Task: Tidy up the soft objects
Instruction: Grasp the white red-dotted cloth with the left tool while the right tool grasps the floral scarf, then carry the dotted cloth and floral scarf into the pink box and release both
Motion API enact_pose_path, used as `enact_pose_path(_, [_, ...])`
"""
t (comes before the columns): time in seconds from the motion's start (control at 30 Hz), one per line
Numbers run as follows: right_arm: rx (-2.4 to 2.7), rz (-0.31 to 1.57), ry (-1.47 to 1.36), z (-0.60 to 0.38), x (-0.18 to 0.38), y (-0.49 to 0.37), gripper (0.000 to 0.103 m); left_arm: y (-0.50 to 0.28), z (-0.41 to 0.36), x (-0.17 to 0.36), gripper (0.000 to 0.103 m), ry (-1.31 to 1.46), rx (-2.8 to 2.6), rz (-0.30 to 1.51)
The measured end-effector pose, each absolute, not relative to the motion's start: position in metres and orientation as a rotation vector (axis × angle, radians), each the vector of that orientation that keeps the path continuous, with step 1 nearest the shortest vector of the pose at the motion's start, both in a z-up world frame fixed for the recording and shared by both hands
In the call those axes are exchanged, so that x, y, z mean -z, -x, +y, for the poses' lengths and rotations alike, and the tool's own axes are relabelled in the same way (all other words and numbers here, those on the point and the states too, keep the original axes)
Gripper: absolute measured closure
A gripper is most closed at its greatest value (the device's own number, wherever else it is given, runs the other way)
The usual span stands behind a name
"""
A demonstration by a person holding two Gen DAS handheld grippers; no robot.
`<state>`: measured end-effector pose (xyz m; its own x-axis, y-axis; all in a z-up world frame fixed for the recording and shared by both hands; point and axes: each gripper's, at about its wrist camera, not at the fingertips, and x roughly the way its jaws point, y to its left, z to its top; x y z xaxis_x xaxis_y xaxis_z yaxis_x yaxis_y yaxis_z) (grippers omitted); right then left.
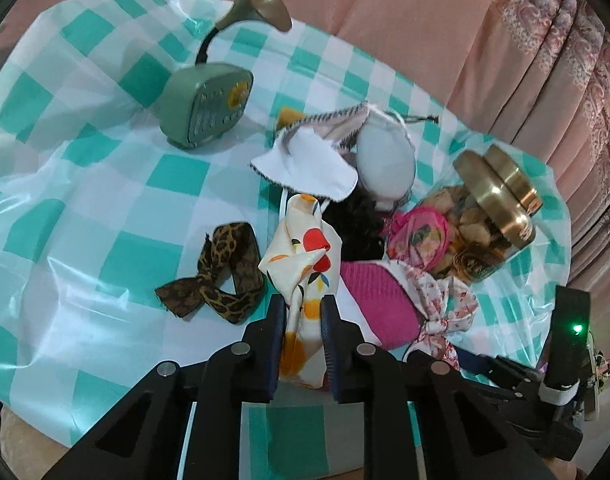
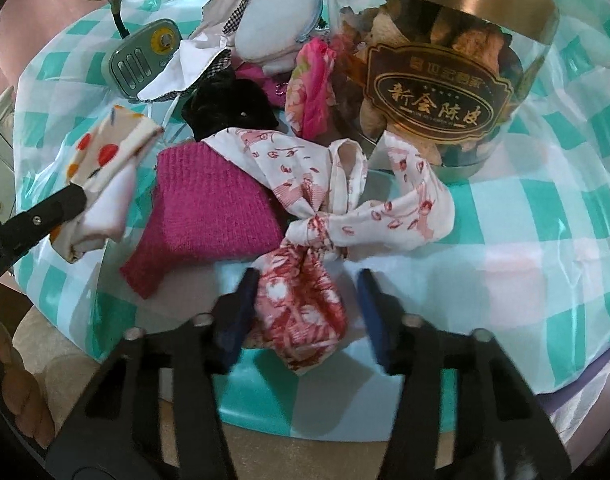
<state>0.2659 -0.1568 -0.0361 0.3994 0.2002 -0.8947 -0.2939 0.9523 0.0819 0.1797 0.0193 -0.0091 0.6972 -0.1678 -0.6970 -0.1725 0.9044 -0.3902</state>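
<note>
My left gripper [image 1: 303, 312] is shut on a cream scarf with red and orange spots [image 1: 305, 256], which also shows in the right wrist view [image 2: 105, 160]. My right gripper [image 2: 309, 296] is open, its jaws on either side of the red end of a knotted white and red floral cloth [image 2: 305, 312]. A magenta knit piece [image 2: 209, 208], a black fuzzy item [image 2: 225, 112], a pink floral scrunchie [image 2: 311, 96], a white mask [image 2: 277, 40] and white cloths [image 1: 305, 160] lie piled behind. A leopard-print headband [image 1: 221, 272] lies apart to the left.
A glass jar with a gold lid [image 2: 437, 80] lies at the right of the pile. A green radio-shaped lamp with a horn [image 1: 205, 104] stands at the back left. A teal and white checked plastic cloth [image 1: 85, 200] covers the table; pink curtains [image 1: 505, 60] hang behind.
</note>
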Motion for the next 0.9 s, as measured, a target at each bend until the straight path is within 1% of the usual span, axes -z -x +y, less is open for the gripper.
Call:
enact_pose_path(0.03, [-0.319, 1.116, 0.089, -0.16, 0.035, -0.263, 0.065, -0.178, 0.02, 0.008, 0.084, 0.457, -0.003, 0.796])
enact_pose_path(0.13, [-0.337, 1.11, 0.068, -0.165, 0.034, -0.259, 0.079, -0.177, 0.021, 0.007, 0.084, 0.464, -0.005, 0.788])
enact_pose_path(0.3, [-0.355, 1.069, 0.045, -0.176, 0.023, -0.245, 0.087, -0.171, 0.02, 0.003, 0.084, 0.455, -0.007, 0.767])
enact_pose_path(0.53, [-0.358, 0.99, 0.032, -0.187, -0.004, -0.224, 0.088, -0.16, 0.017, -0.007, 0.084, 0.443, -0.003, 0.73])
enact_pose_path(0.9, [-0.339, 0.918, -0.017, -0.211, -0.034, -0.196, 0.09, -0.14, -0.003, -0.023, 0.084, 0.434, 0.042, 0.704])
